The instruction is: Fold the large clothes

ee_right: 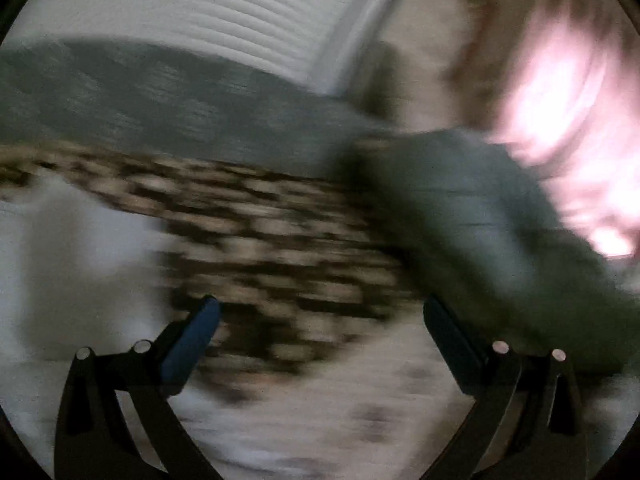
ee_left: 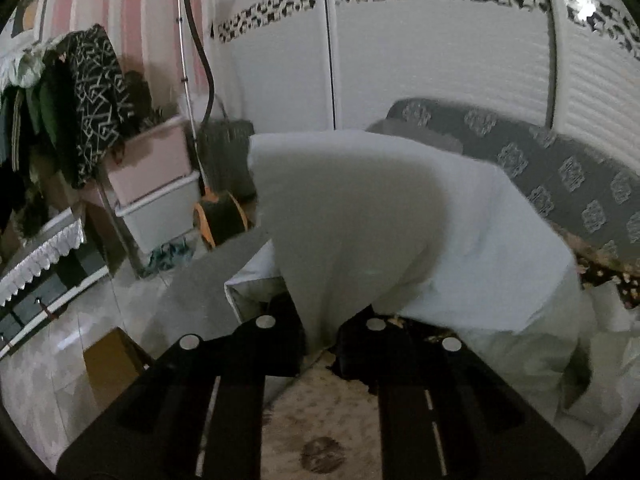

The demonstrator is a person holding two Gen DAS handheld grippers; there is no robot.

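Garment: white cloth (ee_left: 400, 216), a large pale piece, hung up from my left gripper (ee_left: 320, 344) in a broad tented hump, its lower part trailing down to the right onto the patterned bed cover (ee_left: 320, 408).
Where it was: in front of the grey patterned sofa back (ee_left: 560, 176), lifted off the cover on the near side, its far end resting low by the sofa.
Left gripper: my jaws were closed tight on a narrow pinch of the white cloth; the fabric rose straight out of the gap between the black fingers.
Right gripper: my right gripper (ee_right: 320, 336) stood wide open with nothing between its blue pads (ee_right: 192, 344); that view was badly blurred, showing only the dark-and-tan cover (ee_right: 260, 240), a grey-green cloth (ee_right: 480, 232) to the right and a white patch (ee_right: 72, 248) to the left.
Look of the cloth: plain, soft, no print I could see; a folded edge or hem (ee_left: 248, 292) showed at the lower left of the hump. Sleeves or collar I could not make out.
Risk, slipping: I judged the pinch small for so much cloth, so its weight could drag it out of my jaws.
Risk, lopsided fold: with only one corner held, the rest could bunch and twist instead of lying flat.
Risk, wrong catch: my free gripper, moving fast and blurred, could grab the cover or the grey-green cloth instead.
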